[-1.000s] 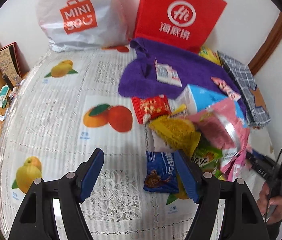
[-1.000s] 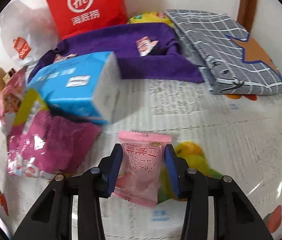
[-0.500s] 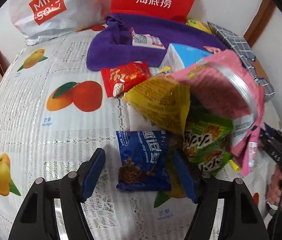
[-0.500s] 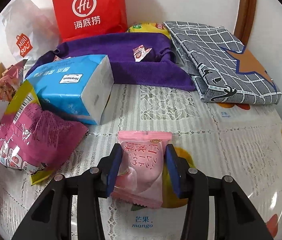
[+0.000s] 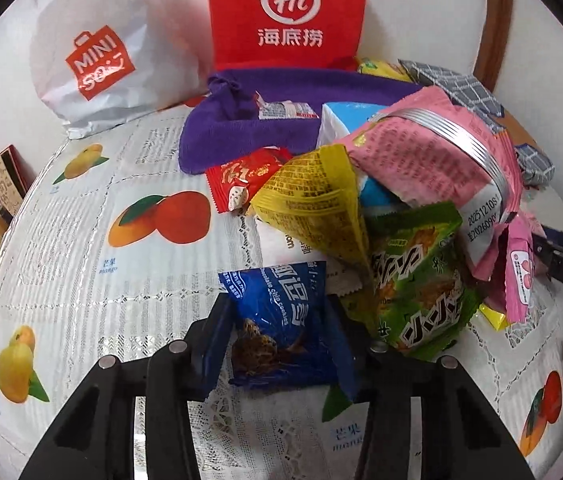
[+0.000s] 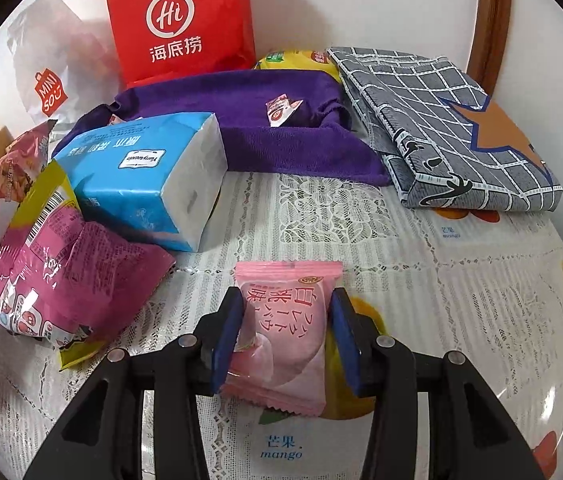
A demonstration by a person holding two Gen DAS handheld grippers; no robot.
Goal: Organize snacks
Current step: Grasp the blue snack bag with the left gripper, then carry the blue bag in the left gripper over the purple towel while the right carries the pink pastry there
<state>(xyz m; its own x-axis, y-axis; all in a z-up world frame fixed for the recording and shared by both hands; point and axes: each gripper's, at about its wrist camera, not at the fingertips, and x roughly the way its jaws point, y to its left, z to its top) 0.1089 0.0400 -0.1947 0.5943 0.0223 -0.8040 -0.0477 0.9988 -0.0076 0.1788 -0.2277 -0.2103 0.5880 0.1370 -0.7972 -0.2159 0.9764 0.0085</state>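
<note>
A blue chocolate-chip cookie packet (image 5: pixel 277 320) lies on the fruit-print tablecloth (image 5: pixel 81 272), at the near edge of a snack pile. My left gripper (image 5: pixel 277 308) straddles it, its jaws closing with both pads against the packet's sides. The pile holds a green packet (image 5: pixel 421 276), a yellow packet (image 5: pixel 317 208), a red packet (image 5: pixel 245 176) and a large pink bag (image 5: pixel 433 160). My right gripper (image 6: pixel 287 308) is shut on a small pink packet (image 6: pixel 281 328) just over the cloth. That packet (image 5: pixel 519 280) also shows at the right edge of the left wrist view.
A purple cloth (image 6: pixel 241 120) lies at the back with a small sachet (image 6: pixel 281 108) on it. Behind stand a red paper bag (image 6: pixel 181 24) and a white plastic bag (image 5: pixel 97 52). A blue tissue pack (image 6: pixel 141 176), a magenta bag (image 6: pixel 69 272) and a folded grey checked cloth (image 6: pixel 453 128) flank the right gripper.
My left gripper moved forward and down onto the blue cookie packet, and its jaws closed in on it. The right gripper kept still with the pink packet.
</note>
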